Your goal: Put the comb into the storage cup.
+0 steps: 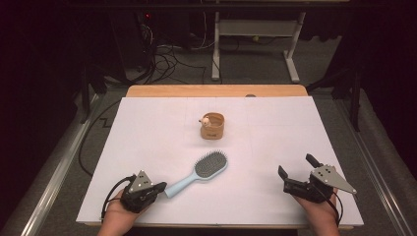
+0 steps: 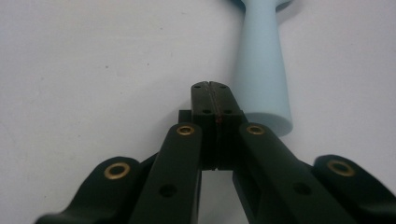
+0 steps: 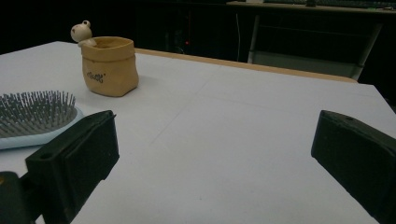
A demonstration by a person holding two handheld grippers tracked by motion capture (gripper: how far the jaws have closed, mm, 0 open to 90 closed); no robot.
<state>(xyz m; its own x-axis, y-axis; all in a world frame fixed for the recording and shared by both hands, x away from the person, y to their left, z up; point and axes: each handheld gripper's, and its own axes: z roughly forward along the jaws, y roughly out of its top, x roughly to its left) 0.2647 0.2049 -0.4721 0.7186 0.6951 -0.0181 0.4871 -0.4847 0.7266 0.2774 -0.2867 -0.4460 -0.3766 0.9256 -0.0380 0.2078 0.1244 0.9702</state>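
A light blue hairbrush (image 1: 201,172) lies bristles-up on the white table cover, its handle (image 2: 261,74) pointing toward the near left. My left gripper (image 1: 162,187) sits at the end of that handle. In the left gripper view its jaws (image 2: 212,86) are pressed together with nothing between them, and the handle end lies just to their right. My right gripper (image 1: 296,164) rests near the front right of the table, open, with bare table between its fingers (image 3: 215,130). The brush head (image 3: 32,116) lies off to its left.
A small tan fabric pot (image 1: 212,126) with a little white figure on its rim stands beyond the brush, mid-table, and shows in the right gripper view as the pot (image 3: 109,67). The white cover (image 1: 147,128) ends at a wooden table edge (image 1: 216,91) at the back. Cables and table legs lie on the floor behind.
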